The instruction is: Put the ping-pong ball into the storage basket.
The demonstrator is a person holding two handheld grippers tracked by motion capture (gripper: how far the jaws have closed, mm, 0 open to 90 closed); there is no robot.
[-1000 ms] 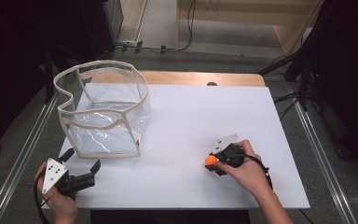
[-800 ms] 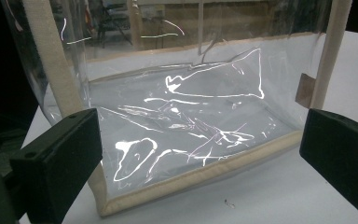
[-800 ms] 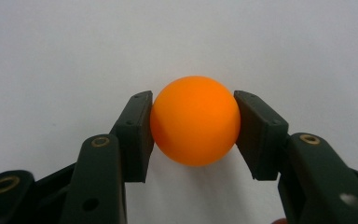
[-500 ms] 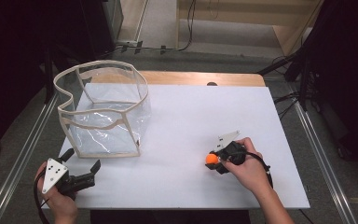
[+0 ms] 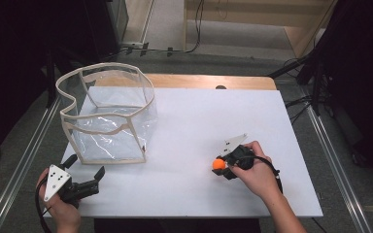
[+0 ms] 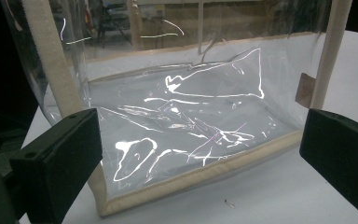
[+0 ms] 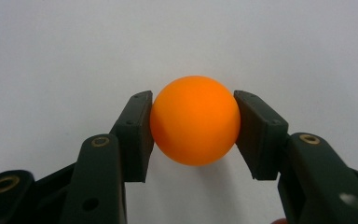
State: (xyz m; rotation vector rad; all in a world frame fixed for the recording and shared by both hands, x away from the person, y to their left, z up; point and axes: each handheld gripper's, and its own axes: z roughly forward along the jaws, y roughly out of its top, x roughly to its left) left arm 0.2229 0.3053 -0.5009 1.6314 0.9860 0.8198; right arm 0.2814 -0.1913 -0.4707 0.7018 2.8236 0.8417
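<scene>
On table | right gripper [image 7: 195,135] fingers clamp orange ball [image 7: 195,120] | left gripper [image 6: 200,154] wide, empty

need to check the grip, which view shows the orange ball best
The right gripper view: the orange ball sits large and sharp between the right tongs, both pads pressed against its sides. The high view shows it as a small orange dot at those tongs' tip on the white table.
</scene>
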